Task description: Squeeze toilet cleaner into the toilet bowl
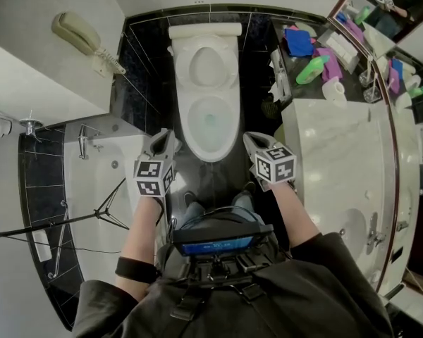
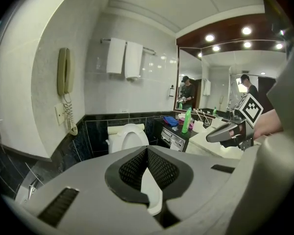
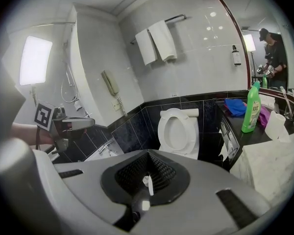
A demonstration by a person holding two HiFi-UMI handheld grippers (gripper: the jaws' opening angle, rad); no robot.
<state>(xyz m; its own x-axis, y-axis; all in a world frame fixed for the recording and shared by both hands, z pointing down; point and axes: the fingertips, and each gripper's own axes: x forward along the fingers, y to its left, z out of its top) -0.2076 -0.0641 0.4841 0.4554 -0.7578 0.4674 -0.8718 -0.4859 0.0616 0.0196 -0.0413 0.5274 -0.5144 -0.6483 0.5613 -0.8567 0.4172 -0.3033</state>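
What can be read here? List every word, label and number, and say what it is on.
"AXE", as far as it can be made out: label of the green bottle on the counter; its smaller print is too small to read.
Marker cubes: black-and-white patterns only, no letters.
Blue screen at the person's chest: too blurred to read.
Small wall bottle: label too small to read.

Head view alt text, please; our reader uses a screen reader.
Seen from above, a person holds the left gripper and right gripper, both shut and empty, just short of a white toilet with its lid up. A green bottle sits on the dark counter at right.
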